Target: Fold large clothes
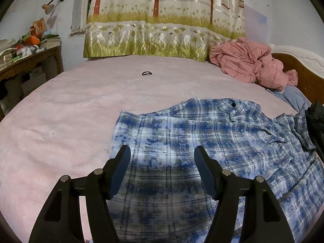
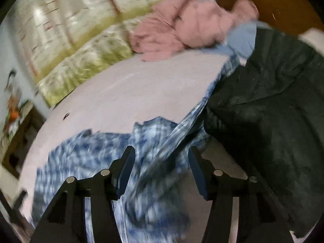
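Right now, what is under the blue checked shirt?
The blue checked shirt lies spread on the pink blanket covering the bed. Pink shows all around its left and far edges. Whatever sits directly beneath the cloth is covered, so I cannot tell.

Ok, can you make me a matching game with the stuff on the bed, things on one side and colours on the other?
Things:
1. shirt lying flat
2. crumpled clothes by the headboard
3. hair tie
4. bed cover

Colours:
A. pale pink
B. blue and white plaid
C. black
D. salmon pink check

Pairs: 1-B, 2-D, 3-C, 4-A
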A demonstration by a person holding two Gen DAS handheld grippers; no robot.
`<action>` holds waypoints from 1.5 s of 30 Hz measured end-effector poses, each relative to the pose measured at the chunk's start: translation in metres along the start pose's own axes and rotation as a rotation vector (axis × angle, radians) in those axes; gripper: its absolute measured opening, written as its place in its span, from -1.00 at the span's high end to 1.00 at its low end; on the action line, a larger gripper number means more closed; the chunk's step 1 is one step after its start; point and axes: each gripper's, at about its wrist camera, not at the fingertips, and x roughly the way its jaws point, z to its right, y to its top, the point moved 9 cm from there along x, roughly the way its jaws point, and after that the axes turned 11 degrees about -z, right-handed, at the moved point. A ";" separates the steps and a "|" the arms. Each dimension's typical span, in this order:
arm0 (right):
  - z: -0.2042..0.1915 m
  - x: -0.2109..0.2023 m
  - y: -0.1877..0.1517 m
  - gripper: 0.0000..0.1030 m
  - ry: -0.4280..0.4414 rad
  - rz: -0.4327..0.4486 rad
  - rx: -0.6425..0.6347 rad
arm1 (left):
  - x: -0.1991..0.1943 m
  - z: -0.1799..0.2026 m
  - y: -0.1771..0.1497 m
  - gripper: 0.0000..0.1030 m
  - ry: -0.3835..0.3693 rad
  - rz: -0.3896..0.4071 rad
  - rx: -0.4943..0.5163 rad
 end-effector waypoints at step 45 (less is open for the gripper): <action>-0.008 -0.078 -0.049 0.07 -0.215 0.218 -0.113 | -0.062 0.237 0.008 -0.46 -0.172 0.085 0.460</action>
